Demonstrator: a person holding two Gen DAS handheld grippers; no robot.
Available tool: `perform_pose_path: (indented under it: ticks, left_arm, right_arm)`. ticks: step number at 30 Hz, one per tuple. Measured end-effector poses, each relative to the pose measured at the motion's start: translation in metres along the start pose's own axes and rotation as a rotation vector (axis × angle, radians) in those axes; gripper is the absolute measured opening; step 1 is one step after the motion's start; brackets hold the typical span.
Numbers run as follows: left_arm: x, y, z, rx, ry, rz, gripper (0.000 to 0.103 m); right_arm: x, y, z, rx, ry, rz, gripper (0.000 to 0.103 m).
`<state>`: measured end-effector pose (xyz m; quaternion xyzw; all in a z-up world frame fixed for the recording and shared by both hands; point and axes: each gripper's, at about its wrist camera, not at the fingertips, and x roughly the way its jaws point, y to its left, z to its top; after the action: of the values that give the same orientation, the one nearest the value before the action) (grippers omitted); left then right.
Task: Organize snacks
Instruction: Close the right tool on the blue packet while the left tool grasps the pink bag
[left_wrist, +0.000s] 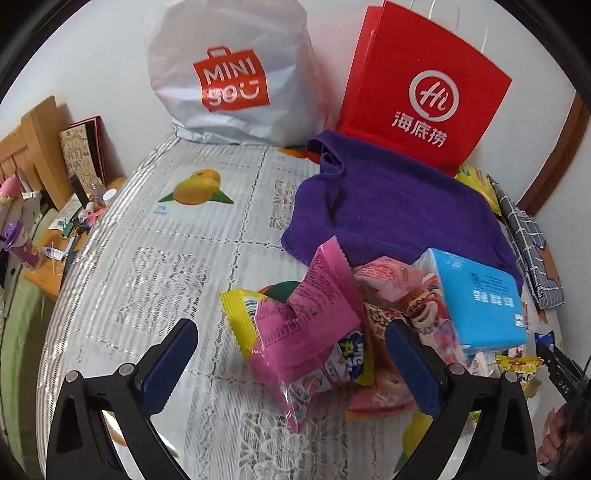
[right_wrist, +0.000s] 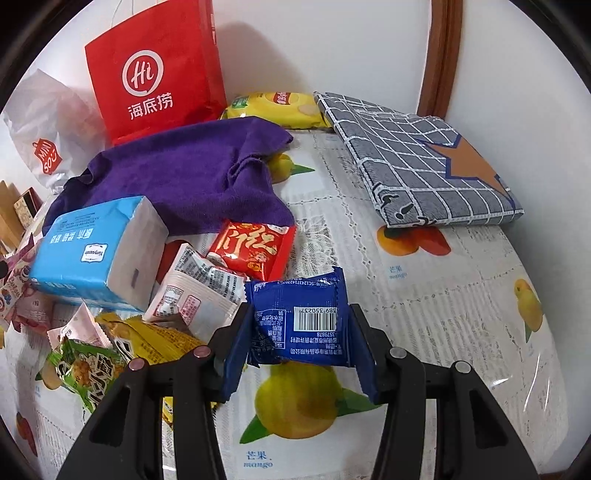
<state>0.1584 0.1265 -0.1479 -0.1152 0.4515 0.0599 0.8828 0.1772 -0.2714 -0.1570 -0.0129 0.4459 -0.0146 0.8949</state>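
Right gripper (right_wrist: 299, 339) pinching a small dark-blue foil snack packet (right_wrist: 301, 319), just right of the jumbled snack pile (right_wrist: 147, 295). Left gripper (left_wrist: 291, 354) spread over a pink crinkled wrapper (left_wrist: 314, 314). Sorting barely begun; most left.

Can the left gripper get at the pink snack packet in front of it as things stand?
Probably yes. The left gripper has its jaws wide open, and the pink snack packet stands up between them, on top of the pile, with nothing covering it.
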Motion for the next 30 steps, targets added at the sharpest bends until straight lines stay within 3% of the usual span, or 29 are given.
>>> perform_pose_path:
  ticks: [3, 6, 13, 18, 19, 23, 30]
  left_arm:
    - [0.011, -0.001, 0.0, 0.003, 0.026, -0.017, 0.101]
    - [0.02, 0.001, -0.004, 0.006, 0.053, 0.012, 0.101]
    - [0.027, 0.01, -0.008, -0.028, 0.078, -0.038, 0.101]
    - [0.038, 0.004, -0.008, -0.011, 0.1, -0.032, 0.089]
    - [0.039, 0.005, -0.008, -0.022, 0.109, -0.05, 0.081]
    - [0.036, 0.006, -0.009, -0.024, 0.098, -0.06, 0.069]
    - [0.014, 0.016, -0.011, -0.04, 0.077, -0.045, 0.064]
  right_arm:
    - [-0.001, 0.003, 0.002, -0.008, -0.001, -0.005, 0.05]
    - [-0.001, 0.005, 0.004, -0.013, 0.002, -0.014, 0.05]
    - [-0.001, 0.011, 0.008, -0.025, 0.003, -0.022, 0.05]
    - [-0.002, 0.014, 0.008, -0.035, 0.004, -0.018, 0.05]
    - [-0.002, 0.014, 0.008, -0.036, 0.006, -0.018, 0.05]
    - [-0.001, 0.013, 0.007, -0.037, 0.015, -0.024, 0.05]
    - [-0.015, 0.019, 0.007, -0.045, -0.006, -0.006, 0.05]
